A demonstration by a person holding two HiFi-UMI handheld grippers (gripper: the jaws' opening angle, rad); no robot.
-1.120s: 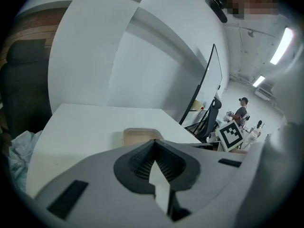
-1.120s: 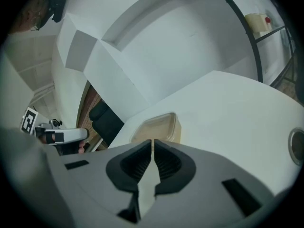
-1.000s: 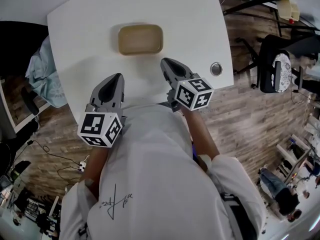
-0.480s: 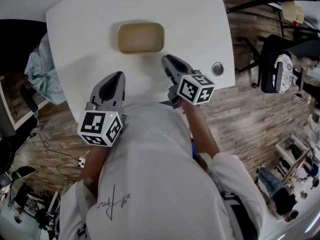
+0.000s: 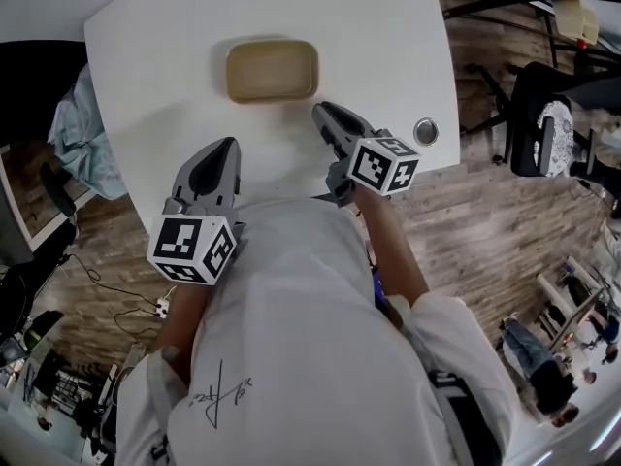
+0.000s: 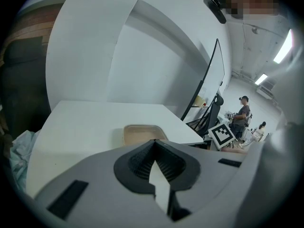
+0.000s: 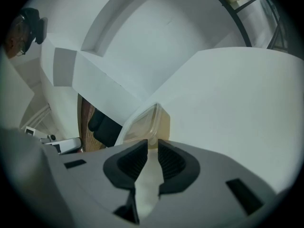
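A tan plastic container with a clear lid (image 5: 273, 70) stands on the white table (image 5: 388, 37), toward its far side. My right gripper (image 5: 324, 115) points at the container's near right corner, a short way off it. In the right gripper view the container (image 7: 145, 122) sits just past the right gripper (image 7: 152, 142), whose jaws are parted by a narrow gap with nothing between them. My left gripper (image 5: 223, 149) hovers over the table's near edge, farther from the container (image 6: 142, 133). The left gripper (image 6: 154, 140) has its jaws together and holds nothing.
A round metal grommet (image 5: 425, 131) is set in the table near its right edge. Light blue cloth (image 5: 82, 134) lies off the table's left side. A black office chair (image 5: 543, 134) stands on the wood floor at the right. People stand far off (image 6: 242, 112).
My right gripper has moved forward and tilted toward the container, and its jaws have parted slightly. The left gripper has barely moved.
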